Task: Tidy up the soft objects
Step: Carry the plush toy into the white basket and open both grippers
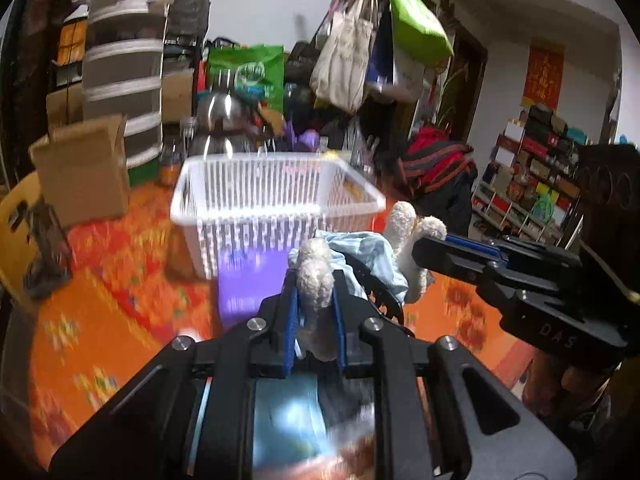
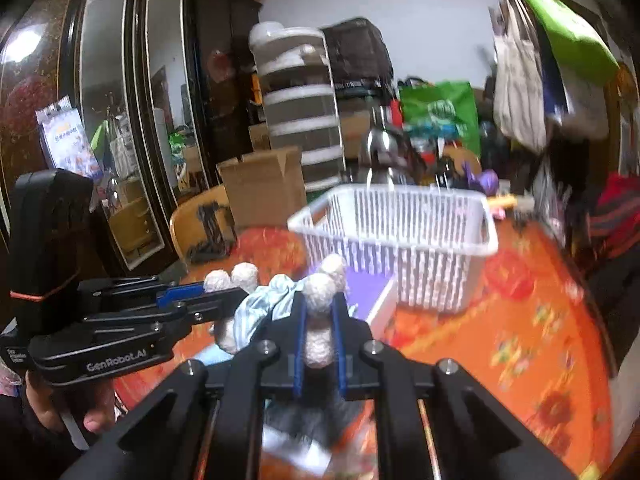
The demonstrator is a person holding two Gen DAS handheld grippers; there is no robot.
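Grippers: I count two black two-finger units with blue pads, the left gripper (image 1: 316,312) and the right gripper (image 2: 320,332).
Soft toys: I count one cream fuzzy plush toy in pale blue cloth (image 1: 360,252), shared between both units.
Baskets: I count one white slatted plastic basket (image 1: 276,184).
Cardboard boxes: I count one open brown cardboard box (image 1: 86,168) near the basket.
Kettles: I count one shiny steel kettle (image 1: 222,114).
Drawer towers: I count one grey-and-white plastic drawer tower (image 1: 124,64).
Hanging bags: several; blur prevents my exact count.
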